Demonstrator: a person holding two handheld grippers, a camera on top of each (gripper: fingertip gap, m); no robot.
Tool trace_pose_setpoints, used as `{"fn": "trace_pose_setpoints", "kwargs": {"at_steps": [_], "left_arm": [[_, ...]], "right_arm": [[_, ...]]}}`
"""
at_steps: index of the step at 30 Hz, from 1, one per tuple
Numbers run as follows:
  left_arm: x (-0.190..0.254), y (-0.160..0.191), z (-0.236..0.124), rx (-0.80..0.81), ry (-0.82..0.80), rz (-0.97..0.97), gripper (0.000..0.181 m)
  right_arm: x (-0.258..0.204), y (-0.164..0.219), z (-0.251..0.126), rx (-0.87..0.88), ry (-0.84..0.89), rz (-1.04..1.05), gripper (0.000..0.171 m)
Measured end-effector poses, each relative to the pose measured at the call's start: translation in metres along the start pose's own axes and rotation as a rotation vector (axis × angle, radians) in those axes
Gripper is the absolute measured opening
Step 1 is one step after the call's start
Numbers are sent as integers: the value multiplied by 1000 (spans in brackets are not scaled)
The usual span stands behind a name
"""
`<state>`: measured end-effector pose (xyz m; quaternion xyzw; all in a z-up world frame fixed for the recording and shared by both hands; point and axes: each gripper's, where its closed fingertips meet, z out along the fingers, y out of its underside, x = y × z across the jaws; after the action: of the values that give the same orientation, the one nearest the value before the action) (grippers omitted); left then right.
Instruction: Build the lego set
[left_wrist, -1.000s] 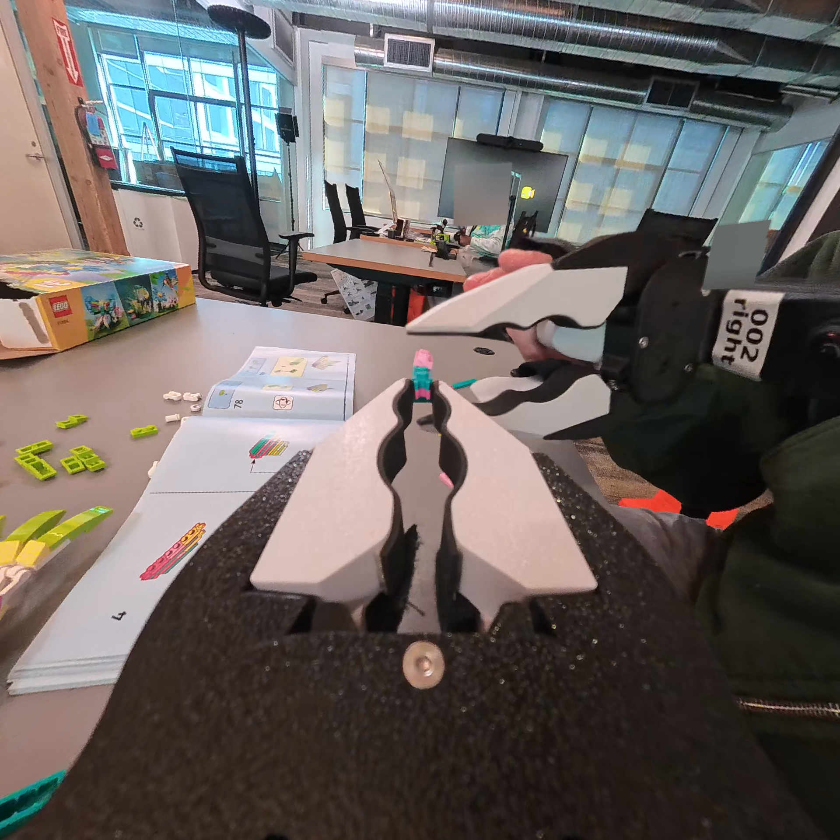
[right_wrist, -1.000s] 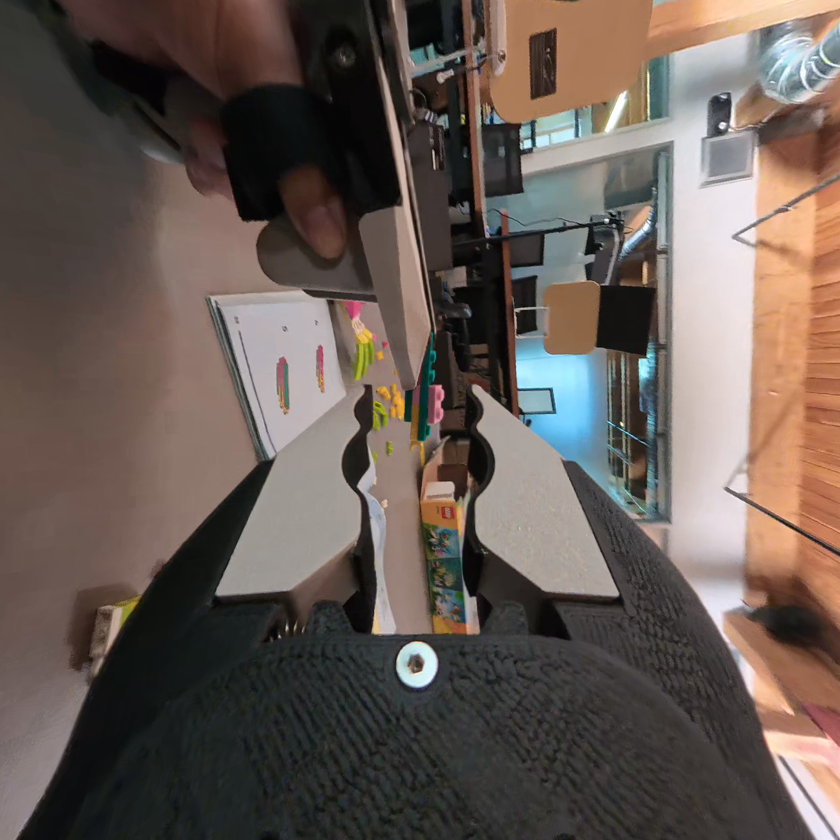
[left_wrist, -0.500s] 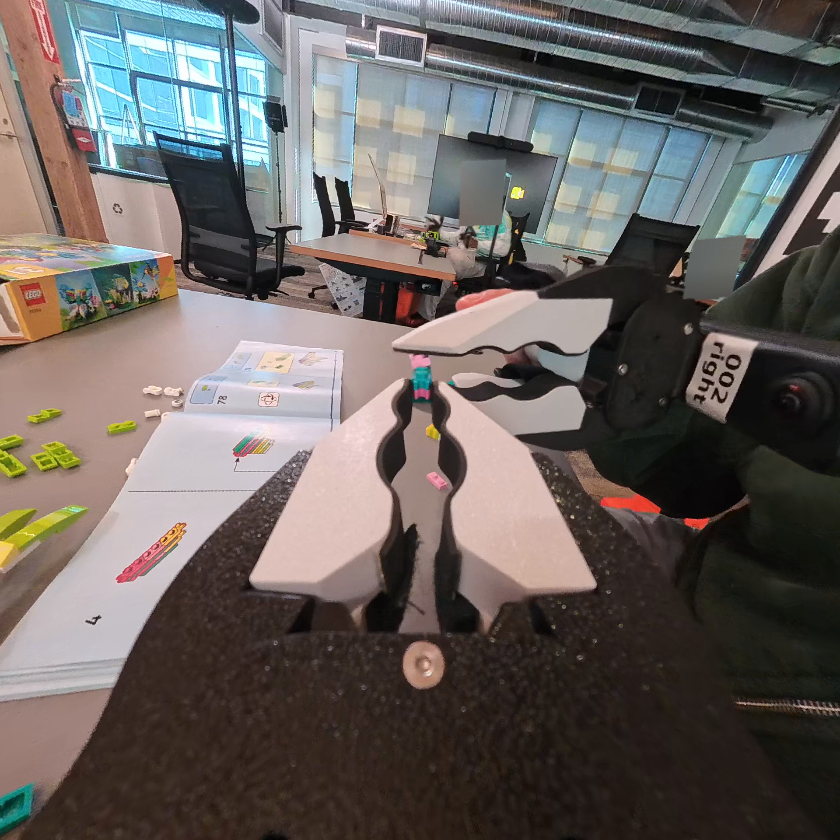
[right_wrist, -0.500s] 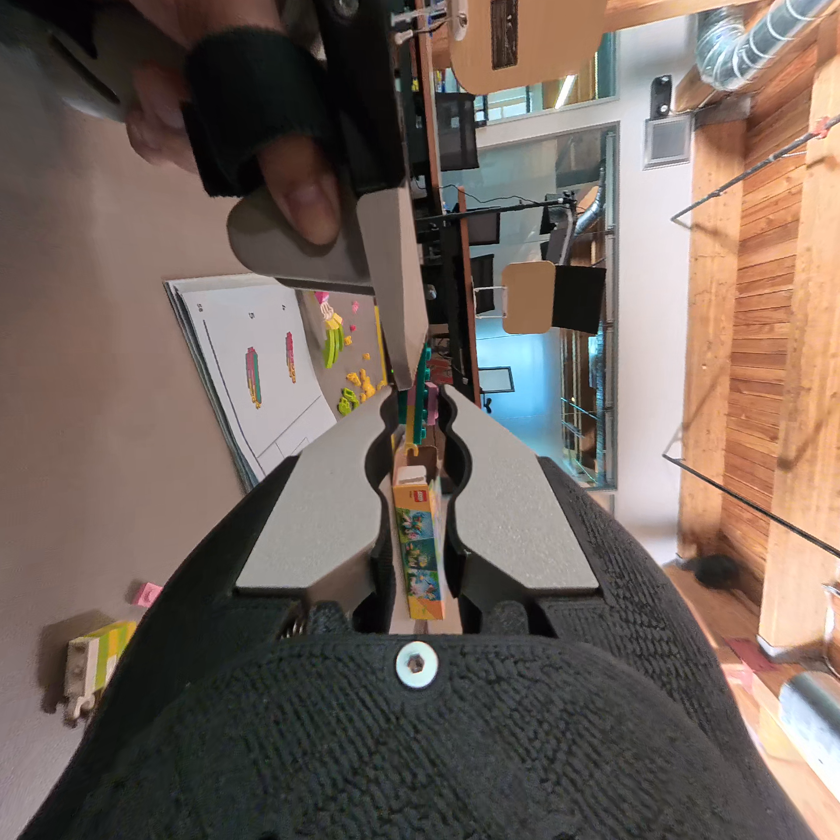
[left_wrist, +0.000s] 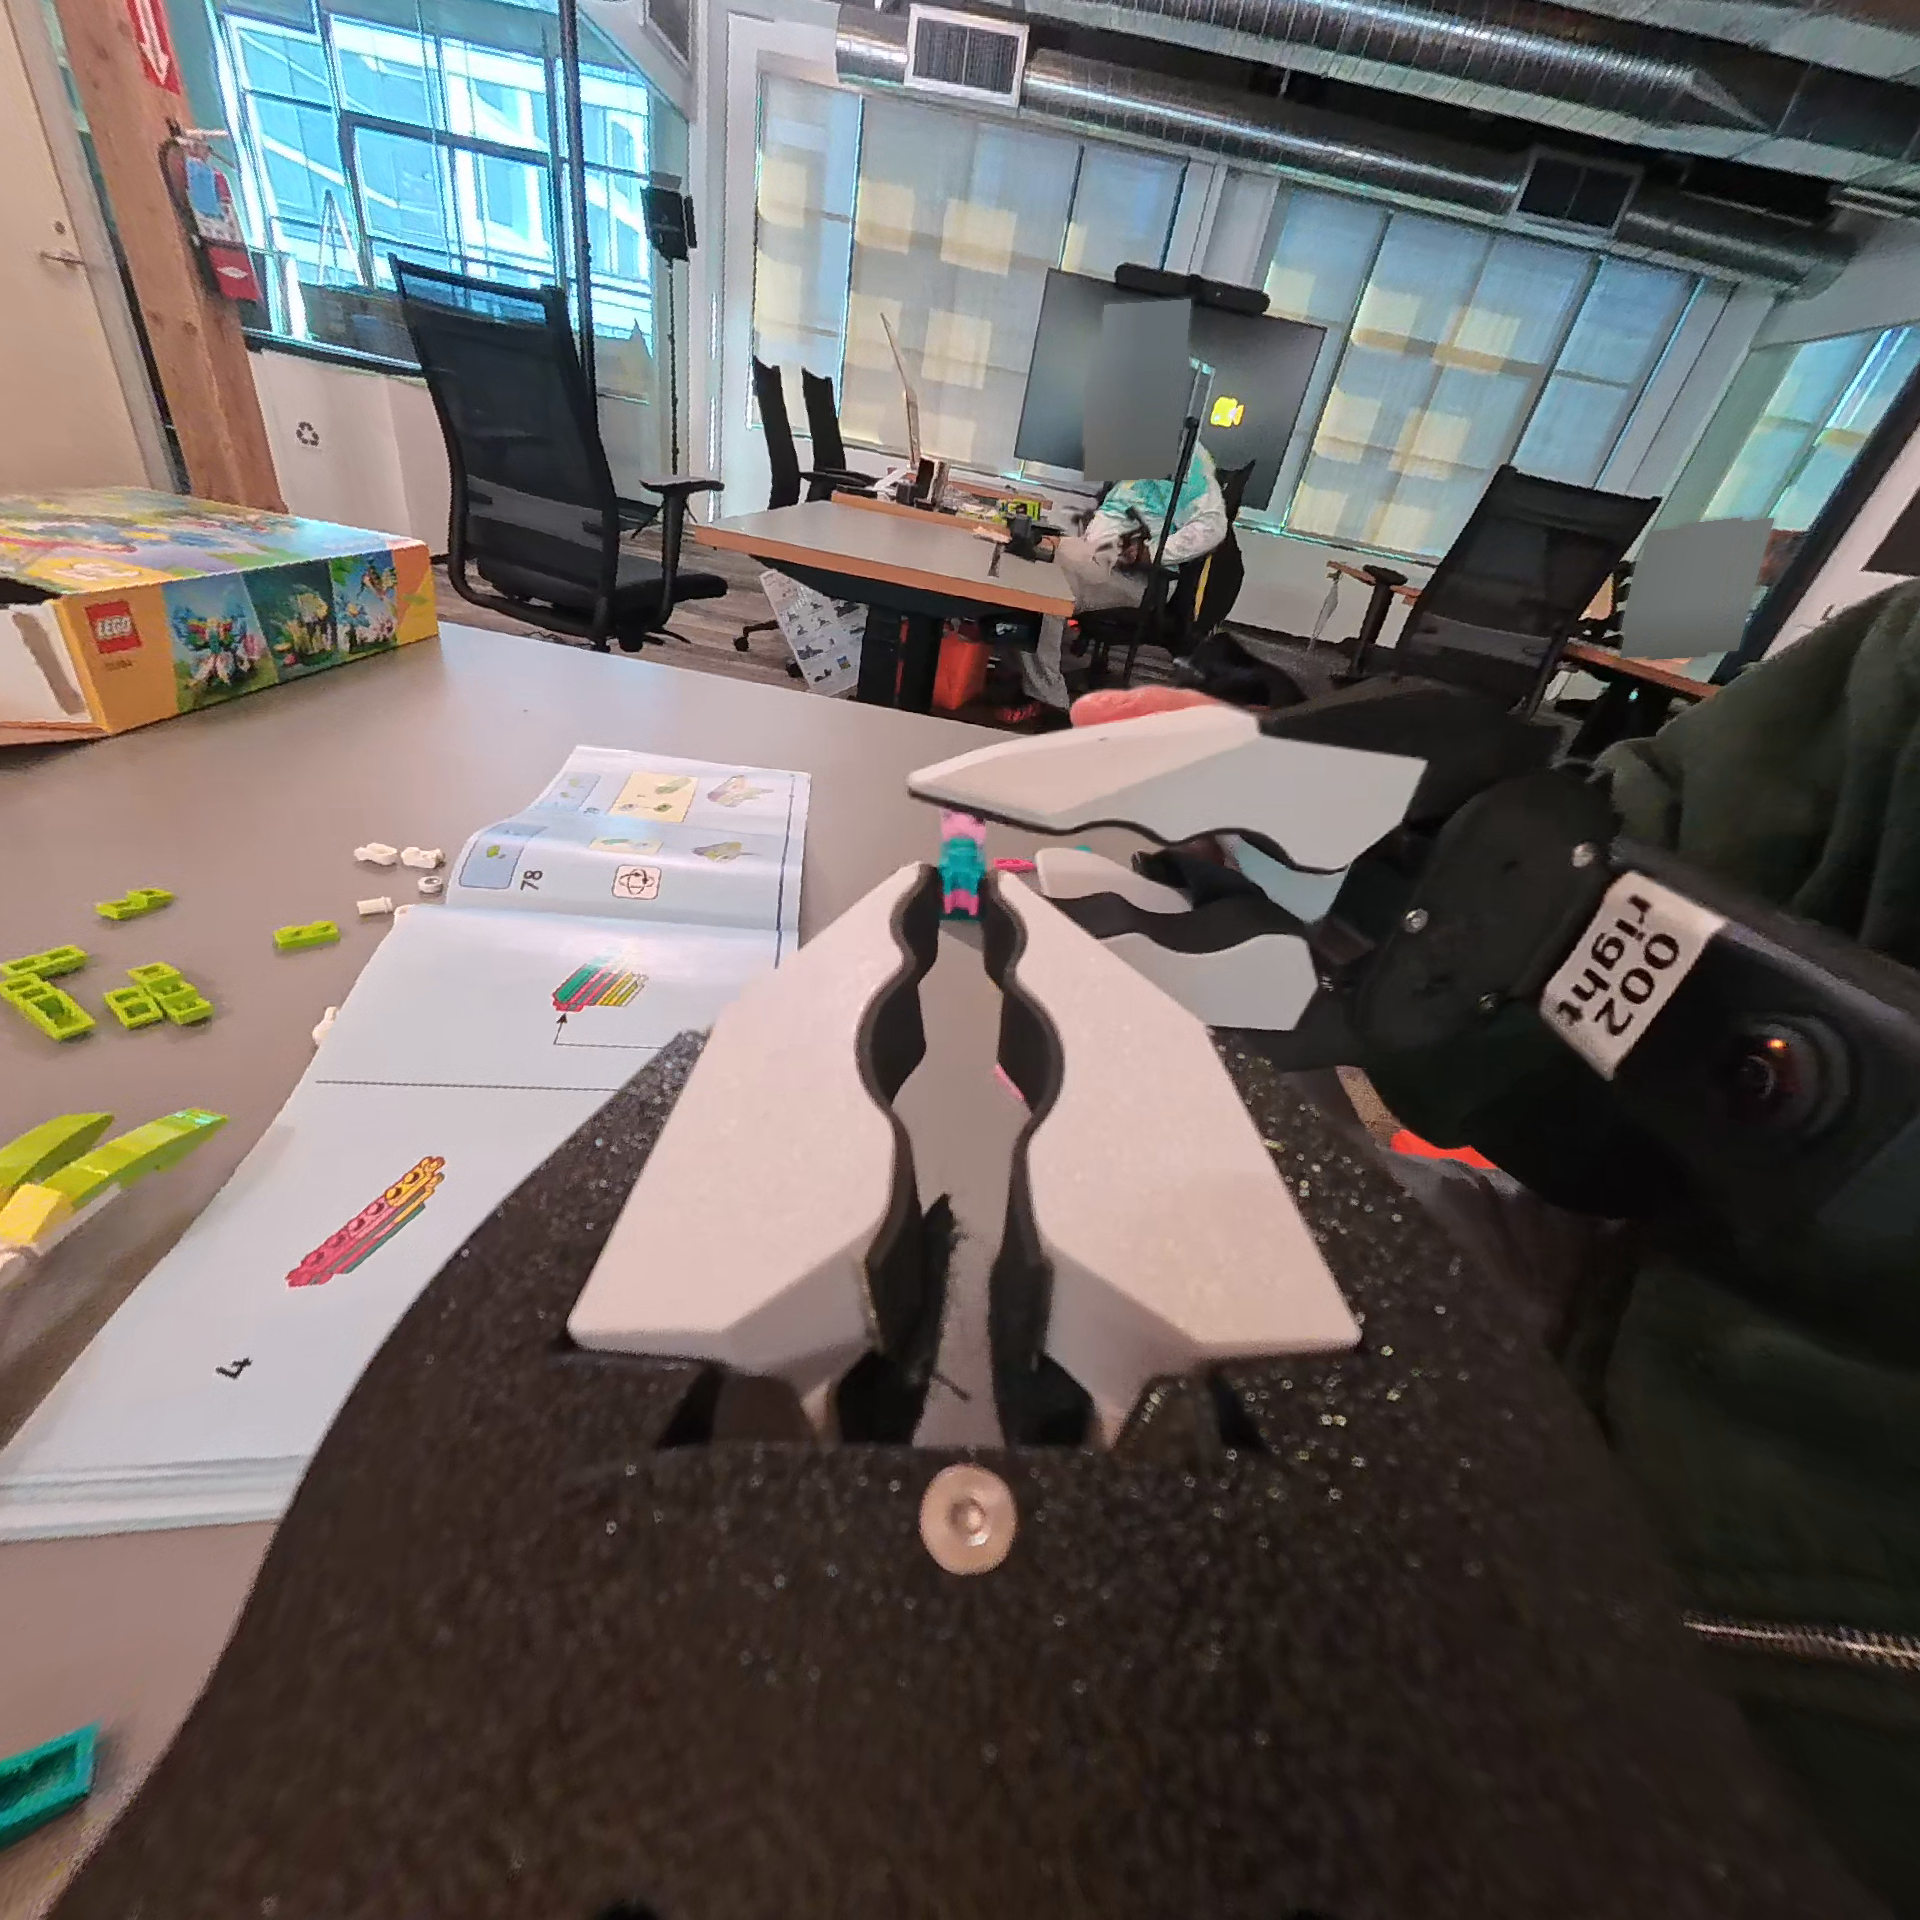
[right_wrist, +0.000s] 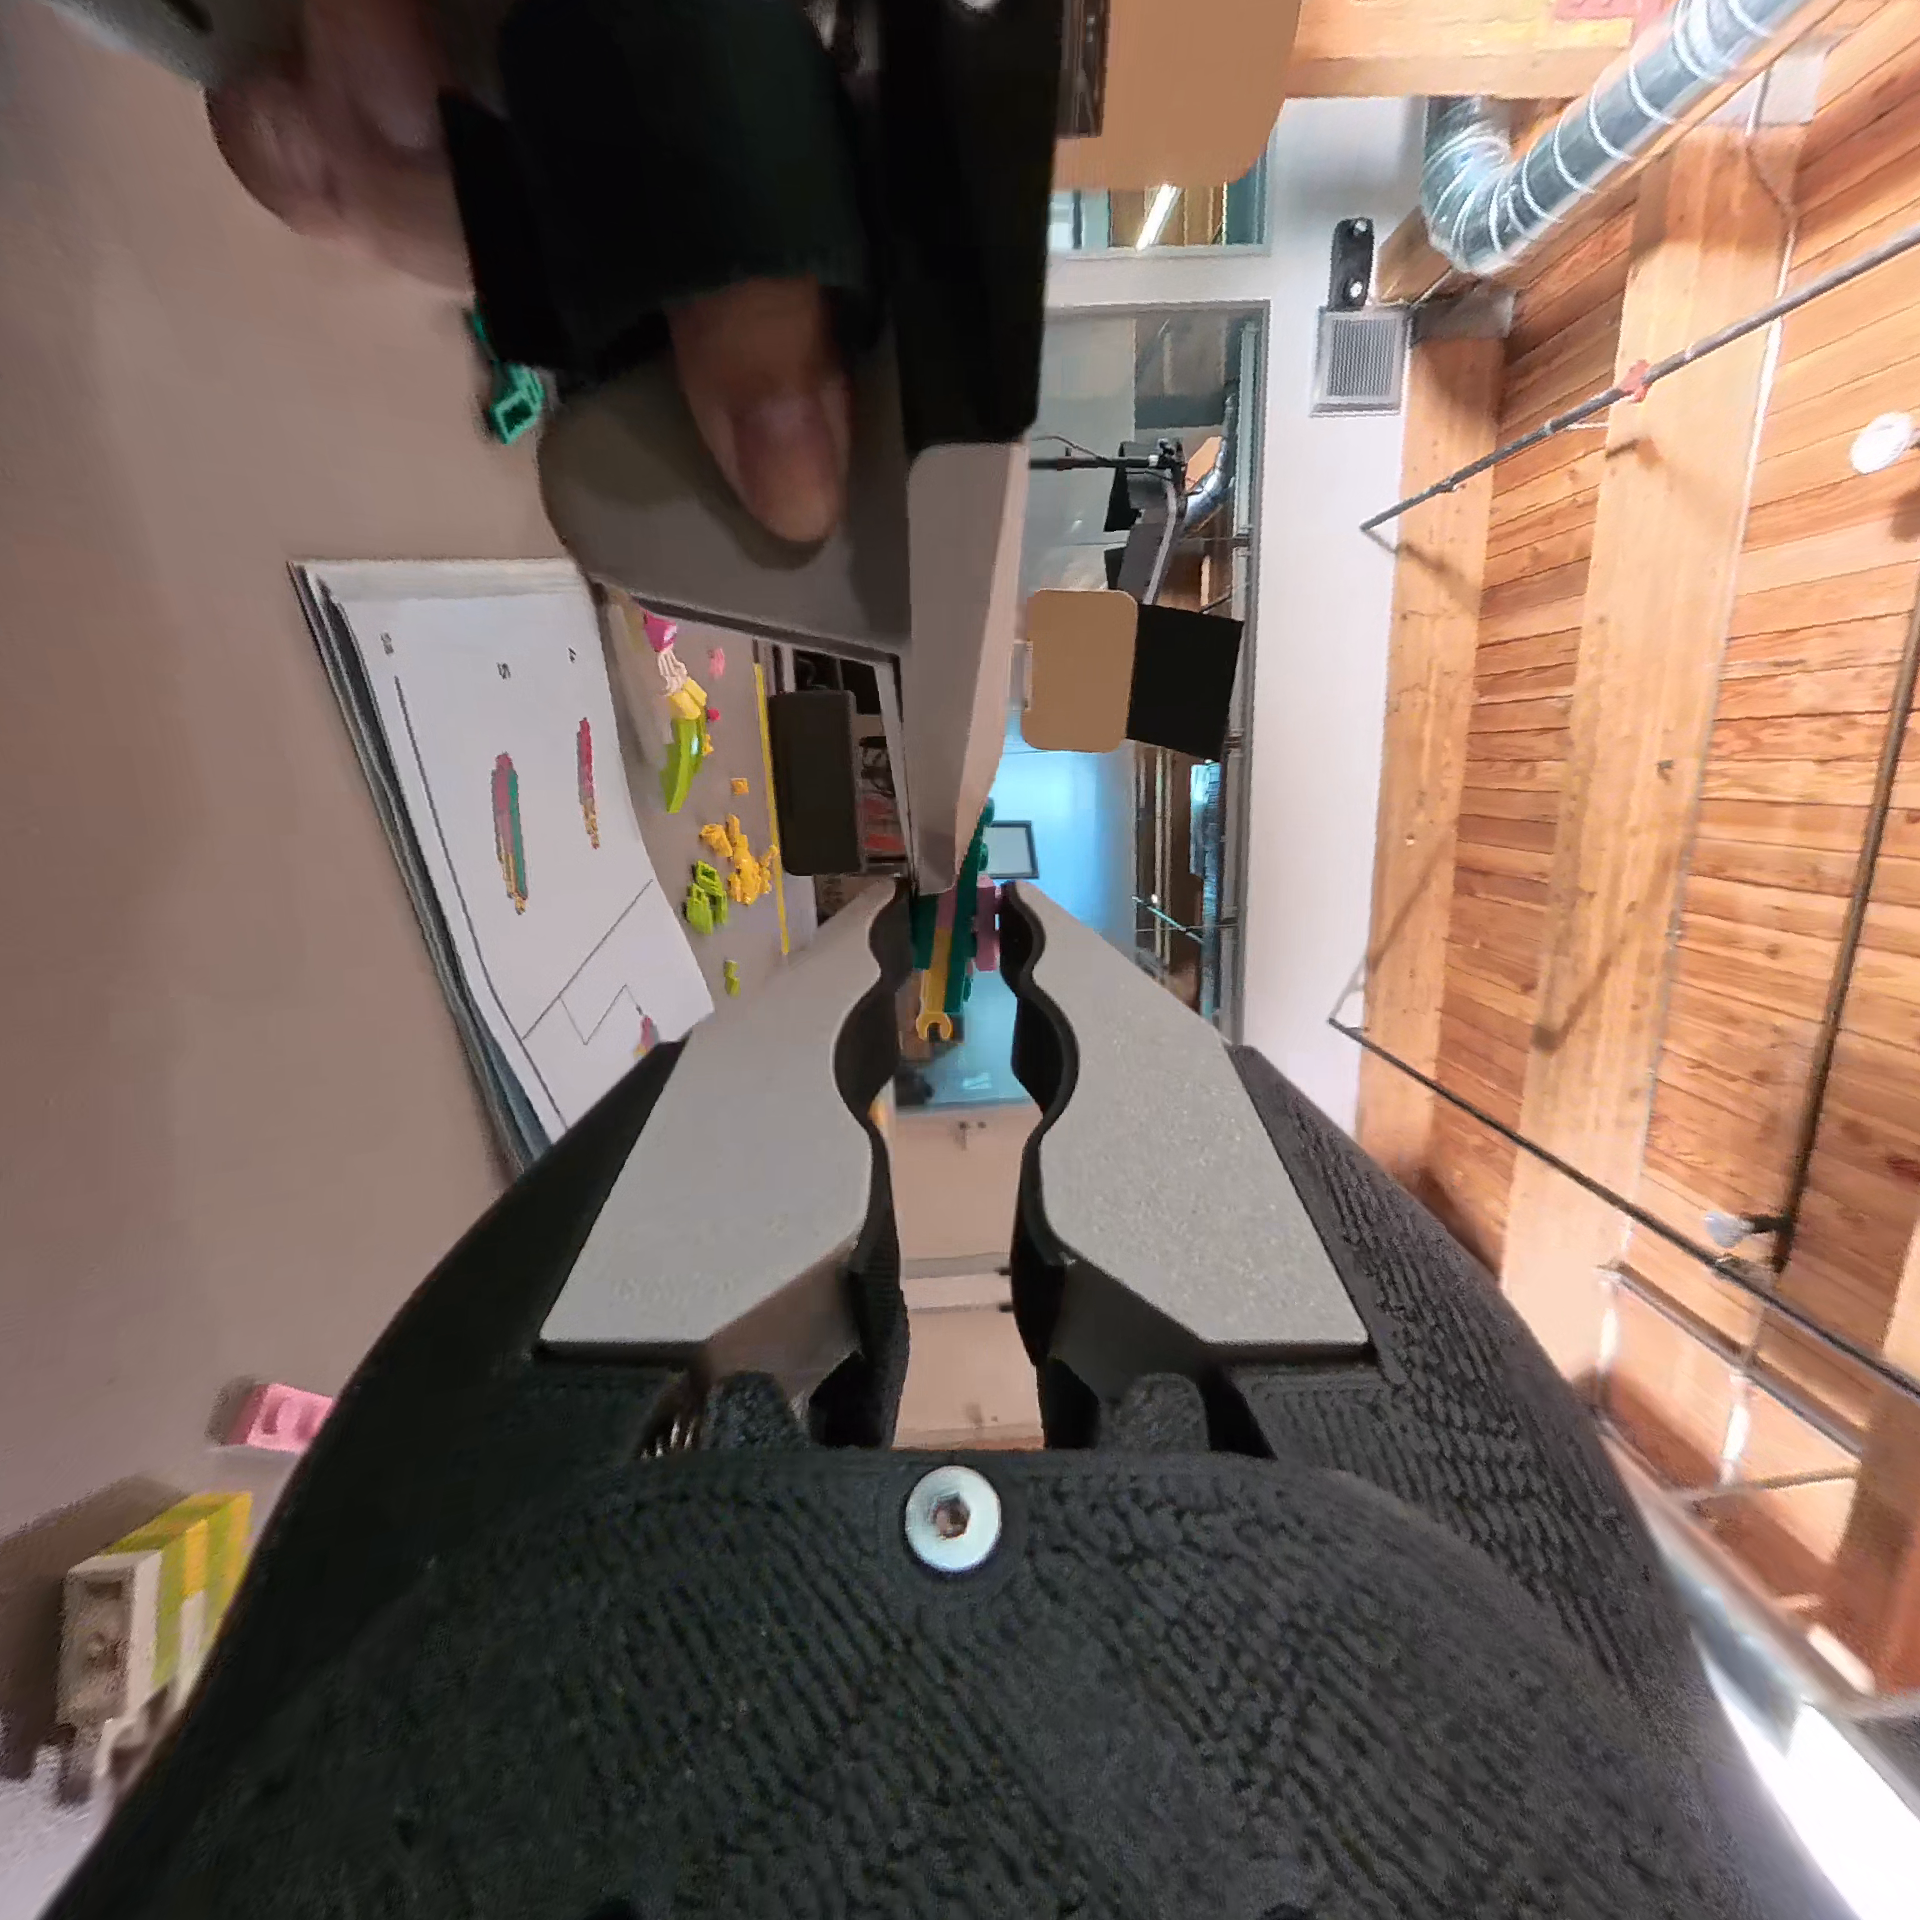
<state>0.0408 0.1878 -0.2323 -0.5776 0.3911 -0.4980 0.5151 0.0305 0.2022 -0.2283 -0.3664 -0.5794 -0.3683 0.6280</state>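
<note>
Your left hand-held gripper (left_wrist: 961, 894) is closed on the stack (left_wrist: 958, 868), a small teal, pink and yellow brick assembly pinched at its fingertips, above the surface (left_wrist: 312, 790) and just past the booklet's far right corner. Your right hand-held gripper (right_wrist: 951, 904) comes in from the right of the stack, turned on its side; its jaws bracket the stack's pink top with a gap between them, and whether either pad actually touches the bricks is hard to make out. It carries a white label with printed characters on its black body. The booklet (left_wrist: 436, 1091) lies open left of the stack, with printed page numbers and coloured build diagrams; your left hand-held gripper covers its near right part. Far left of the booklet sits the box (left_wrist: 208, 613), bearing a red brand logo and colourful pictures, cut off by the frame edge. Lime bricks (left_wrist: 94, 987) and small white pieces (left_wrist: 400, 868) lie scattered between box and booklet. In the right wrist view a pink brick (right_wrist: 275, 1418) and a striped lime-and-cream block (right_wrist: 156, 1621) lie blurred near the booklet's near end, and yellow pieces (right_wrist: 743, 857) sit beyond it.
</note>
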Motion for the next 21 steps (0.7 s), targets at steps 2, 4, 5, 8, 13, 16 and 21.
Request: {"fn": "trace_pose_setpoints", "kwargs": {"at_steps": [2,4,5,8,13,16,21], "left_arm": [[0,0,0,2,1,0,6],[-1,0,0,-2,-2,-2,6],[-1,1,0,-3,-1,-7,6],[-2,3,0,-11,-4,-17,6],[-5,10,2,-44,-13,-36,6],[-5,11,2,-49,-6,-47,6],[-8,12,2,-47,-4,-93,6]], "right_arm": [[0,0,0,2,-12,28,14],[0,0,0,4,-30,59,13],[-1,0,0,4,-42,75,14],[-3,1,1,6,-68,96,13],[-9,3,2,23,-98,97,14],[-12,4,2,20,-118,95,13],[-18,5,4,35,-205,272,14]]}}
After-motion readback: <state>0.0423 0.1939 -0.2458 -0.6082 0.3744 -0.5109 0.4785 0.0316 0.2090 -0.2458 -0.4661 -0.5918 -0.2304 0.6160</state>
